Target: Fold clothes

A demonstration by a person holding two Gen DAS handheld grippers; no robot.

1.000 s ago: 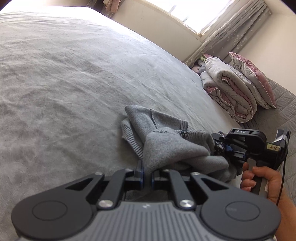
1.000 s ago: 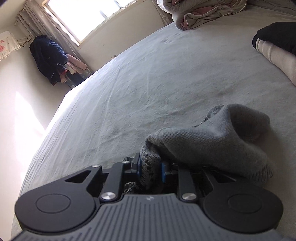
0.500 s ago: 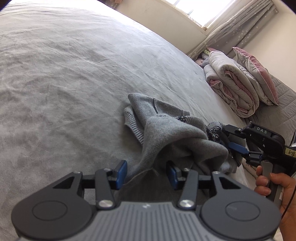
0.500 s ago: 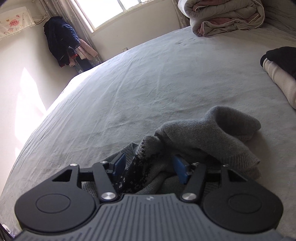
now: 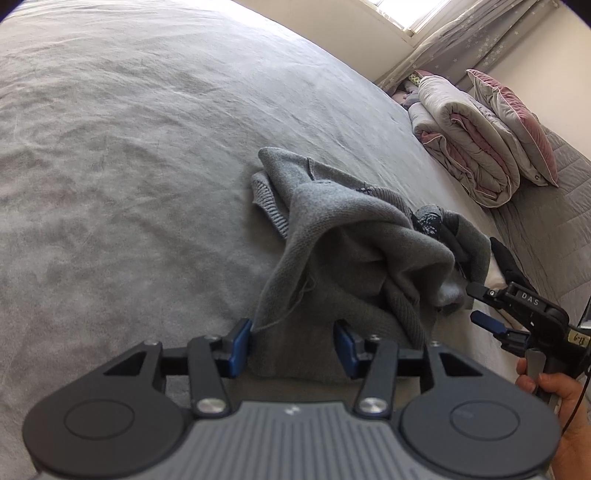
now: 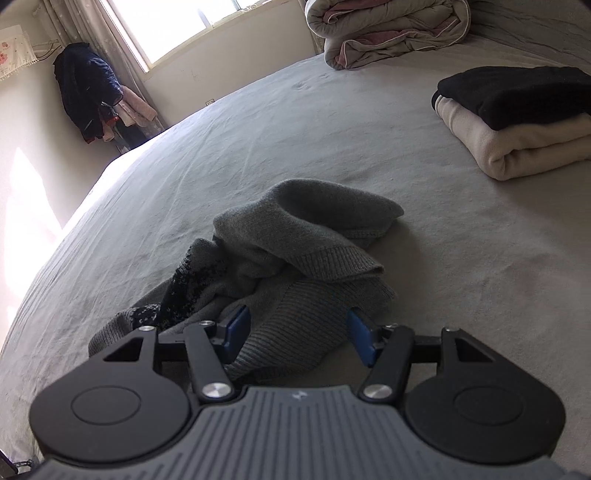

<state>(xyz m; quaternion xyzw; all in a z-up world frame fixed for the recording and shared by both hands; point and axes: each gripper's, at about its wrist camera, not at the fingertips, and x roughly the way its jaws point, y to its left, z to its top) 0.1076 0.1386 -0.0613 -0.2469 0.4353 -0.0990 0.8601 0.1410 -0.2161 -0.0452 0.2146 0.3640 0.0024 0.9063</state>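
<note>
The gray sweater (image 5: 354, 236) lay bunched up mid-frame on the bed (image 5: 129, 166). The left claw (image 5: 291, 343) was opening, cloth loose between its pads, and the right claw (image 6: 295, 332) gaped too (probably letting go to find better corners).

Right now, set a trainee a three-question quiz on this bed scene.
1. True or false: the grey sweater lies neatly folded on the bed.
2. What sits on the folded cream garment? A) black garment B) pillow C) nothing
3. Fill in: the rolled duvet lies at the bed's far end, below the ____.

Key:
1. False; it is crumpled, with cloth between the pads of the left tool, whose jaws are opening, and the open right tool.
2. A, the black garment.
3. window.
</note>
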